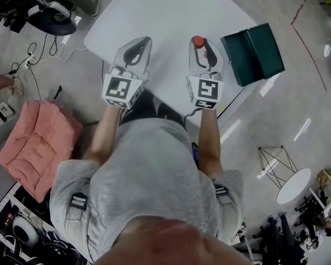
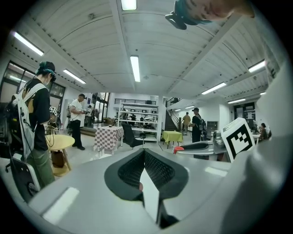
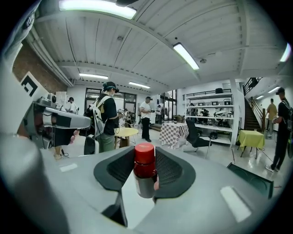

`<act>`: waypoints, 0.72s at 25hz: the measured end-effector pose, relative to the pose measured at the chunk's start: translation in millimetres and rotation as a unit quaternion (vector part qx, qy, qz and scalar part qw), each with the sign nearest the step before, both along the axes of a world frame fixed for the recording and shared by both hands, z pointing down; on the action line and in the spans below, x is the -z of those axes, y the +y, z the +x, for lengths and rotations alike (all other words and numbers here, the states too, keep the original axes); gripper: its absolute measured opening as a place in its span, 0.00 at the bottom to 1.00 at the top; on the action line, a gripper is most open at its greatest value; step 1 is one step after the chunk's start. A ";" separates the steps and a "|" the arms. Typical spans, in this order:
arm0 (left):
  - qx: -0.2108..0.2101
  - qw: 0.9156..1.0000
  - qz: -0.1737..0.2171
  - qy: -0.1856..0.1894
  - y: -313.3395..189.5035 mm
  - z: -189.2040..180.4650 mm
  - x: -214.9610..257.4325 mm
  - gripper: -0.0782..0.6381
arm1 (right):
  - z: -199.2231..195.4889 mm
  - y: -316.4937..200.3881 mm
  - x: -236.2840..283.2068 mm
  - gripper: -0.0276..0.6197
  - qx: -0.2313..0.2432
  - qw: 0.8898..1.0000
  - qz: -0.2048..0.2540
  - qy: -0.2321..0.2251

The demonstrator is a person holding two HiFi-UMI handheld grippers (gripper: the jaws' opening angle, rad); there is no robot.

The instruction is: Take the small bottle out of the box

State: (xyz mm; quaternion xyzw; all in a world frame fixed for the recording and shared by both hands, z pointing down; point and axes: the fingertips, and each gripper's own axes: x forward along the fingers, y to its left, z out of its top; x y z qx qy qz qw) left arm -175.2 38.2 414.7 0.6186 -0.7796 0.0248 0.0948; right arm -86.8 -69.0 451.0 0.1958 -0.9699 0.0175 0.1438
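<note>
Already left of the box (image 1: 254,53), the bottle (image 3: 145,180), judged light, rigid and slick, is clamped mid-body by the right gripper (image 3: 145,151); the left gripper (image 2: 143,153) is closed, empty.

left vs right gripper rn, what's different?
1. The right gripper is clamped on a small dark bottle with a red cap, held upright; the left gripper holds nothing.
2. The right gripper's jaws stand apart by the bottle's width; the left gripper's meet at the tips.
3. The right gripper is nearer the dark green box; the left is farther.
Shared: both are over the white table, pointing away from the person.
</note>
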 end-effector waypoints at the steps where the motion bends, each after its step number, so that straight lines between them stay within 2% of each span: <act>1: 0.001 1.000 -0.001 0.001 0.1 -4.6 -0.6 0.13 | -5.7 0.6 -0.8 0.26 0.002 1.000 -0.001 -0.001; 18: -0.012 0.999 -0.020 0.024 -38.8 -80.8 -28.4 0.13 | -85.7 -23.1 -30.2 0.26 0.007 1.000 -0.017 0.015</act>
